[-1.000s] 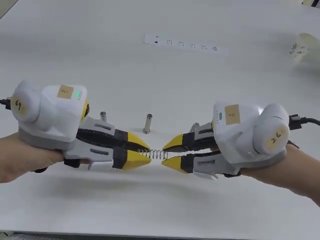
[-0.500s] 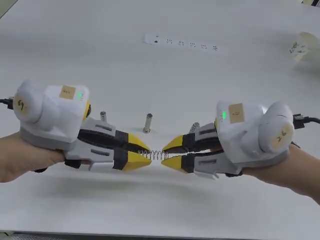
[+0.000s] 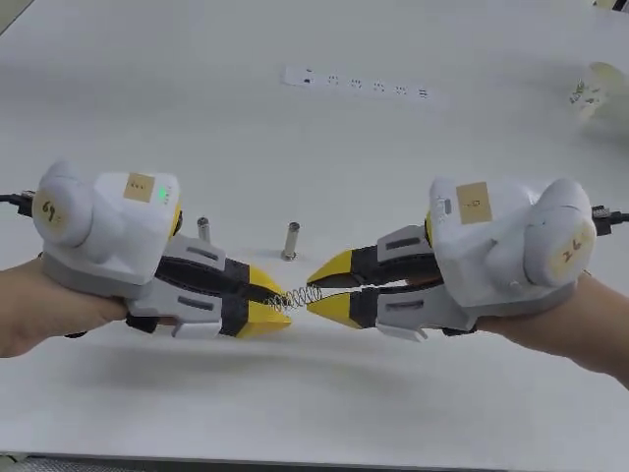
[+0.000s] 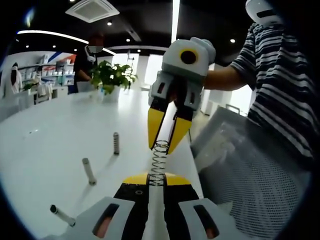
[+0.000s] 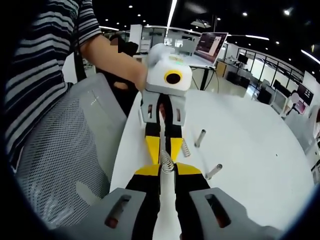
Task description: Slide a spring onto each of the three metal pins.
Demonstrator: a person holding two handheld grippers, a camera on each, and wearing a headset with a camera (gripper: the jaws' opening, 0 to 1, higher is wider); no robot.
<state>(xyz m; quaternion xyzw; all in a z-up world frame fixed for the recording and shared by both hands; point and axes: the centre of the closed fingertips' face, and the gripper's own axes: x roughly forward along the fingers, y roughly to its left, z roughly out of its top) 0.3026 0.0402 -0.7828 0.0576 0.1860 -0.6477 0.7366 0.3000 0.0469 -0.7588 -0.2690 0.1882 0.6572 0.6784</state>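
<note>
Left tongs [image 3: 278, 305] and right tongs [image 3: 313, 290] pinch the spring [image 3: 297, 295]; right gripper view adds a second spring [image 5: 185, 147].

head view: from above, facing forward and down, close over the desk [image 3: 324, 393] | left gripper view: low along its own jaws, facing the right tool [image 4: 162, 149] close | right gripper view: opposite way, facing the left tool [image 5: 163, 161] | shared: spring [image 3: 298, 296], desk

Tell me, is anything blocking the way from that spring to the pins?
Nothing visible lies on the table between the spring and the nearest pin. The left gripper and right gripper each clamp one end, though.
</note>
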